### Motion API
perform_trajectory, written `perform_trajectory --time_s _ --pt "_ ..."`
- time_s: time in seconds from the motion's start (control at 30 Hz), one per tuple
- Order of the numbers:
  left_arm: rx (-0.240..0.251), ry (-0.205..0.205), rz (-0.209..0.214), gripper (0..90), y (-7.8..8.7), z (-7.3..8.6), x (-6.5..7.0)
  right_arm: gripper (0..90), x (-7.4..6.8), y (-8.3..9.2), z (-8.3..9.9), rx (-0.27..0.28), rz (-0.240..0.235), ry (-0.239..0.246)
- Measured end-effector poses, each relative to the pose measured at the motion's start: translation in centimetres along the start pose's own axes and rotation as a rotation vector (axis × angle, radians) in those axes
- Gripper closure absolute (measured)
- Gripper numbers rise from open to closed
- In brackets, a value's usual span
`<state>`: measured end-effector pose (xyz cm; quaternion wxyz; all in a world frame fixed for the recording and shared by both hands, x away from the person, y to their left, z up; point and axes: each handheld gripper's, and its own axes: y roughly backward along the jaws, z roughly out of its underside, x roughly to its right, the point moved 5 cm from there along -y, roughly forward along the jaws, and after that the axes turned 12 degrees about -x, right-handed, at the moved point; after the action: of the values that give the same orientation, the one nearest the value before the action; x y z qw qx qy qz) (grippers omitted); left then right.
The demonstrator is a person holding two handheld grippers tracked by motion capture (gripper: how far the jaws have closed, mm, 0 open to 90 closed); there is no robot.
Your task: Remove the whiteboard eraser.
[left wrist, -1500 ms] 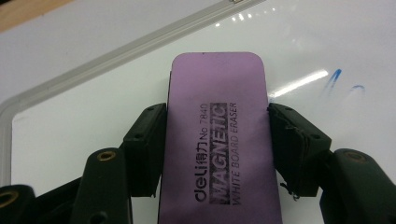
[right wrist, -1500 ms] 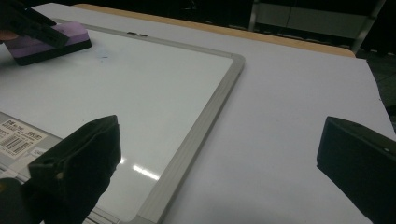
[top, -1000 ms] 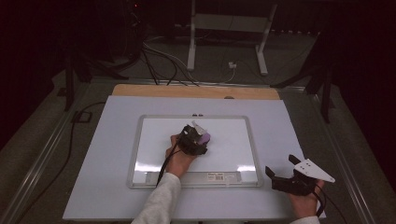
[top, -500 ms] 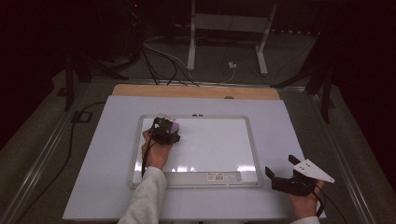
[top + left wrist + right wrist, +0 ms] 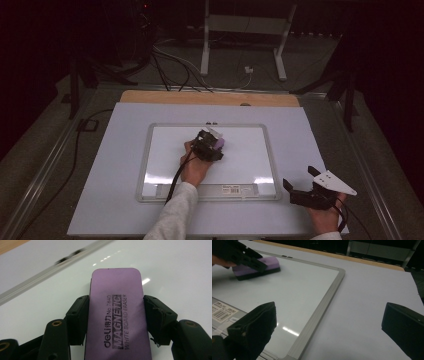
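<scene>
**Eraser clamped by its long sides, flat on the board**

Your left gripper point(image 5: 116, 315) is closed on the purple magnetic eraser point(image 5: 115, 312), one jaw pressing each long edge near mid-length. In the high view the eraser point(image 5: 218, 143) sits at centre frame, on the upper middle of the whiteboard point(image 5: 159, 150). It looks light and rigid on top, with a dark, probably soft pad beneath; expect the magnet to drag slightly. Hold it by those side edges and keep it level. Your right gripper point(image 5: 314, 192), at lower right, rests off the board with jaws wide apart, holding nothing.
</scene>
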<state>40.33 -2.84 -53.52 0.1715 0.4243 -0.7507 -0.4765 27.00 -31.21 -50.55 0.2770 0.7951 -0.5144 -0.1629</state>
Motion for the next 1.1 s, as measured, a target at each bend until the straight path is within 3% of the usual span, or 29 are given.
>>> perform_trajectory --time_s 0.03,0.1,0.2,0.37,0.47,0.53,0.6,0.77,0.87,0.93,1.03,1.1 --pt "-0.003 -0.006 -0.008 41.5 0.0 0.0 0.1 0.0 0.0 0.0 0.0 0.0 0.001 0.002" --pt "-0.01 0.015 0.017 41.5 0.0 0.0 -0.4 0.0 0.0 0.1 0.0 0.003 0.002 0.004" --pt "-0.031 0.058 -0.025 41.5 -0.1 0.3 -2.2 0.0 0.1 0.1 0.0 0.001 0.003 0.0" --pt "-0.074 0.132 -0.14 41.6 0.1 1.7 -6.0 0.0 0.1 0.0 0.1 -0.001 0.001 -0.003" --pt "-0.082 0.194 -0.155 41.6 0.2 2.5 -7.9 0.0 0.1 -0.1 0.1 -0.004 0.0 -0.002" --pt "-0.076 0.201 -0.151 41.5 0.3 2.7 -8.2 0.0 0.1 -0.1 0.1 -0.005 0.001 -0.002" --pt "-0.073 0.19 -0.161 41.5 0.2 2.6 -7.9 0.0 0.2 -0.1 0.1 -0.006 0.002 -0.004" --pt "-0.046 0.136 -0.118 41.5 0.0 1.6 -5.4 0.0 0.2 -0.1 0.1 -0.008 0.0 -0.002" --pt "-0.036 0.07 -0.081 41.4 0.1 1.2 -3.4 0.0 0.1 -0.1 0.1 -0.009 -0.001 0.0" --pt "-0.029 0.045 -0.012 41.4 0.3 1.1 -2.1 0.0 0.1 -0.1 0.1 -0.008 -0.001 0.0" --pt "-0.011 -0.001 0.056 41.4 0.5 1.0 -0.3 0.0 0.1 -0.1 0.1 -0.009 -0.001 0.0" --pt "-0.005 -0.035 0.049 41.4 0.5 0.9 0.2 0.0 0.1 -0.1 0.1 -0.011 -0.001 0.001"
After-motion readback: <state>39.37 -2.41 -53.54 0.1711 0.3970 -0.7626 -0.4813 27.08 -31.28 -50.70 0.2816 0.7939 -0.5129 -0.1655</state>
